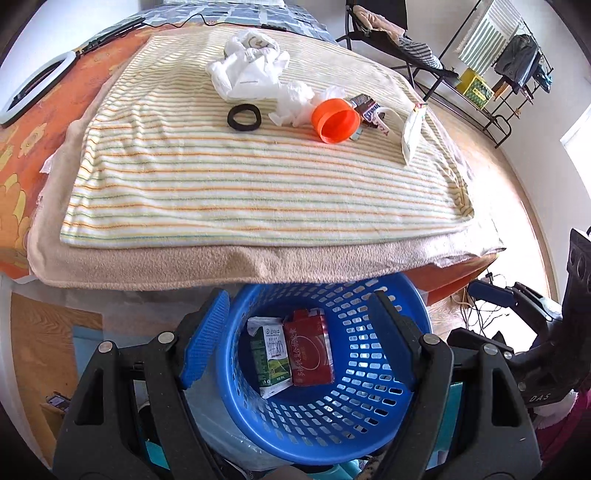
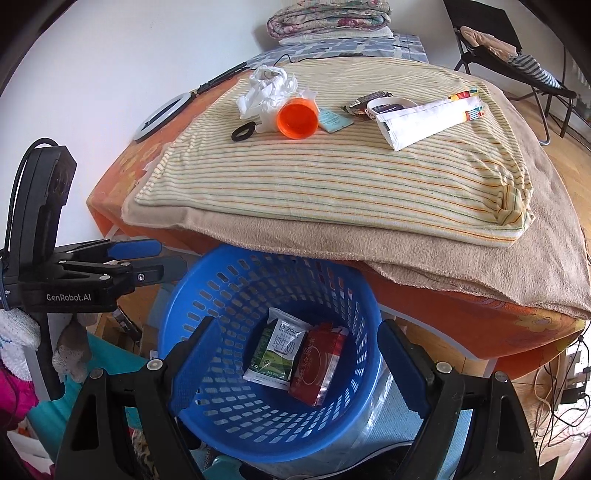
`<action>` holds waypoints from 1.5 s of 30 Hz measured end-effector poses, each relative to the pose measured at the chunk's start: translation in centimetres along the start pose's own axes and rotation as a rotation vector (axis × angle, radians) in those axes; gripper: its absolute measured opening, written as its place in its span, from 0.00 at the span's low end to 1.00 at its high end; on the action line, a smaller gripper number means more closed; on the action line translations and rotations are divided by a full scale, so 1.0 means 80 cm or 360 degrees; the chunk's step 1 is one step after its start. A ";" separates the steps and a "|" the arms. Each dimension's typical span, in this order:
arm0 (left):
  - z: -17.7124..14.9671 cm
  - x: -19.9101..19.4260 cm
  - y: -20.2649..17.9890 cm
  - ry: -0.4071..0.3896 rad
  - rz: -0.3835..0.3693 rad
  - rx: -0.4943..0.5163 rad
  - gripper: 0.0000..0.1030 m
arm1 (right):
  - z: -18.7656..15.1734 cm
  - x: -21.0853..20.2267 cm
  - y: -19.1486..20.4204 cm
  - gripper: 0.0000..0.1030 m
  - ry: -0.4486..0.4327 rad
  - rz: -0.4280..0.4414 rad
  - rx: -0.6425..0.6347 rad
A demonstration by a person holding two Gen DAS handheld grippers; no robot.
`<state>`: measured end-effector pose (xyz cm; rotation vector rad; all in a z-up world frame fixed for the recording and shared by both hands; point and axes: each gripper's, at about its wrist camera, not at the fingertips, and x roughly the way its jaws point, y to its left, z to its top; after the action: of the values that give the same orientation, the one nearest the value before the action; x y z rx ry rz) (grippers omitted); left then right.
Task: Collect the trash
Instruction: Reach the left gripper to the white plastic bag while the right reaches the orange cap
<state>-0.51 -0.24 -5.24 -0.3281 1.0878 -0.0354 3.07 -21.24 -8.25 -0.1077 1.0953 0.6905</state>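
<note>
A blue perforated basket (image 1: 373,421) (image 2: 207,306) stands below the bed's front edge. In it lie a green-and-white milk carton (image 1: 269,354) (image 2: 277,350) and a red packet (image 1: 309,350) (image 2: 317,363). My left gripper (image 1: 299,341) is open and empty over the basket. My right gripper (image 2: 295,363) is open and empty over it too. On the striped towel (image 1: 258,177) (image 2: 332,177) lie crumpled white plastic (image 1: 251,62) (image 2: 267,90), an orange cup (image 1: 334,120) (image 2: 297,118), a black ring (image 1: 243,116) (image 2: 243,132), dark wrappers (image 1: 365,107) (image 2: 369,101) and a white paper sleeve (image 1: 412,133) (image 2: 424,122).
A beige blanket (image 1: 184,266) (image 2: 480,266) lies under the towel and overhangs the basket. A ring light (image 1: 33,88) (image 2: 159,116) rests at the bed's left. A folding chair (image 1: 388,33) (image 2: 509,48) and a clothes rack (image 1: 509,74) stand on the wooden floor to the right.
</note>
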 end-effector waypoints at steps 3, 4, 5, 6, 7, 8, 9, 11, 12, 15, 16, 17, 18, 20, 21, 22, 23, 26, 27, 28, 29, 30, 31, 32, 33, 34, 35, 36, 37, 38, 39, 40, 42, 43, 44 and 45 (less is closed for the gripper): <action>0.026 -0.011 0.005 -0.0055 0.0011 -0.0013 0.78 | 0.011 -0.004 0.000 0.86 -0.0029 0.0004 0.0011; 0.036 -0.015 0.006 -0.0077 0.0021 -0.0010 0.78 | 0.015 -0.007 0.000 0.86 -0.0040 0.0010 0.0019; 0.045 -0.019 0.008 -0.0099 0.0031 -0.0007 0.78 | 0.018 -0.009 -0.001 0.86 -0.0052 0.0014 0.0025; 0.055 -0.022 0.009 -0.0124 0.0041 -0.0006 0.78 | 0.023 -0.010 -0.001 0.86 -0.0061 0.0015 0.0032; 0.065 -0.025 0.012 -0.0146 0.0051 -0.0008 0.78 | 0.027 -0.012 -0.002 0.86 -0.0072 0.0017 0.0038; 0.075 -0.028 0.014 -0.0166 0.0059 -0.0009 0.78 | 0.032 -0.014 -0.002 0.86 -0.0083 0.0022 0.0042; 0.085 -0.029 0.015 -0.0182 0.0066 -0.0012 0.78 | 0.037 -0.015 -0.002 0.86 -0.0093 0.0026 0.0043; 0.105 -0.030 0.021 -0.0210 0.0076 -0.0018 0.78 | 0.049 -0.016 -0.002 0.86 -0.0110 0.0025 0.0038; 0.114 -0.030 0.024 -0.0225 0.0081 -0.0026 0.78 | 0.056 -0.015 -0.001 0.86 -0.0115 0.0025 0.0033; 0.143 -0.026 0.035 -0.0255 0.0081 -0.0069 0.78 | 0.079 -0.011 0.004 0.86 -0.0129 0.0010 0.0005; 0.150 -0.025 0.040 -0.0262 0.0078 -0.0090 0.78 | 0.086 -0.010 0.005 0.86 -0.0136 0.0005 -0.0007; 0.159 -0.022 0.044 -0.0268 0.0069 -0.0114 0.78 | 0.093 -0.009 0.007 0.86 -0.0147 -0.0001 -0.0018; 0.168 -0.019 0.049 -0.0273 0.0070 -0.0136 0.78 | 0.102 -0.007 0.008 0.86 -0.0157 -0.0009 -0.0030; 0.189 -0.011 0.058 -0.0283 0.0083 -0.0171 0.77 | 0.120 -0.001 0.009 0.86 -0.0173 -0.0013 -0.0040; 0.198 -0.007 0.062 -0.0287 0.0090 -0.0184 0.77 | 0.127 0.002 0.010 0.86 -0.0177 -0.0008 -0.0039; 0.207 -0.002 0.066 -0.0286 0.0103 -0.0194 0.78 | 0.134 0.006 0.010 0.86 -0.0181 -0.0002 -0.0036; 0.215 0.003 0.069 -0.0287 0.0116 -0.0204 0.77 | 0.141 0.010 0.010 0.86 -0.0187 0.0001 -0.0038; 0.232 0.021 0.078 -0.0271 0.0114 -0.0238 0.77 | 0.158 0.024 0.012 0.85 -0.0196 -0.0001 -0.0051; 0.236 0.028 0.081 -0.0258 0.0105 -0.0248 0.77 | 0.163 0.030 0.012 0.85 -0.0196 0.0002 -0.0054; 0.240 0.035 0.082 -0.0245 0.0102 -0.0256 0.77 | 0.168 0.035 0.011 0.85 -0.0194 0.0010 -0.0052; 0.244 0.042 0.083 -0.0231 0.0104 -0.0260 0.77 | 0.172 0.041 0.010 0.85 -0.0188 0.0017 -0.0046; 0.248 0.049 0.082 -0.0218 0.0109 -0.0261 0.77 | 0.177 0.047 0.010 0.85 -0.0179 0.0027 -0.0035; 0.251 0.056 0.082 -0.0208 0.0119 -0.0258 0.77 | 0.182 0.054 0.008 0.85 -0.0170 0.0036 -0.0022; 0.254 0.062 0.082 -0.0200 0.0129 -0.0255 0.77 | 0.186 0.060 0.007 0.84 -0.0161 0.0042 -0.0012; 0.256 0.067 0.082 -0.0192 0.0135 -0.0254 0.77 | 0.191 0.067 0.006 0.83 -0.0152 0.0048 -0.0001; 0.259 0.072 0.082 -0.0185 0.0142 -0.0249 0.77 | 0.195 0.073 0.005 0.82 -0.0145 0.0053 0.0010; 0.261 0.076 0.081 -0.0180 0.0154 -0.0241 0.77 | 0.200 0.077 0.004 0.82 -0.0141 0.0061 0.0021; 0.262 0.080 0.080 -0.0179 0.0170 -0.0233 0.77 | 0.204 0.081 0.003 0.81 -0.0138 0.0067 0.0028; 0.264 0.085 0.080 -0.0176 0.0187 -0.0226 0.77 | 0.208 0.084 0.003 0.81 -0.0137 0.0070 0.0032; 0.266 0.089 0.080 -0.0172 0.0198 -0.0223 0.77 | 0.212 0.087 0.003 0.80 -0.0137 0.0069 0.0032; 0.267 0.094 0.081 -0.0167 0.0203 -0.0225 0.77 | 0.216 0.091 0.003 0.79 -0.0135 0.0063 0.0029; 0.269 0.098 0.082 -0.0162 0.0206 -0.0231 0.77 | 0.219 0.094 0.003 0.78 -0.0131 0.0057 0.0029; 0.272 0.104 0.084 -0.0158 0.0211 -0.0244 0.77 | 0.225 0.101 0.003 0.76 -0.0120 0.0054 0.0036; 0.274 0.107 0.084 -0.0156 0.0211 -0.0247 0.77 | 0.227 0.103 0.002 0.75 -0.0115 0.0063 0.0044; 0.275 0.109 0.085 -0.0155 0.0213 -0.0249 0.77 | 0.229 0.106 0.001 0.75 -0.0107 0.0072 0.0051; 0.277 0.111 0.086 -0.0152 0.0212 -0.0251 0.77 | 0.231 0.109 0.001 0.72 -0.0100 0.0076 0.0054</action>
<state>22.09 10.02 -5.53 -0.3945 1.0173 0.1836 19.78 -9.61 -6.83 -0.0308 1.0514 0.7135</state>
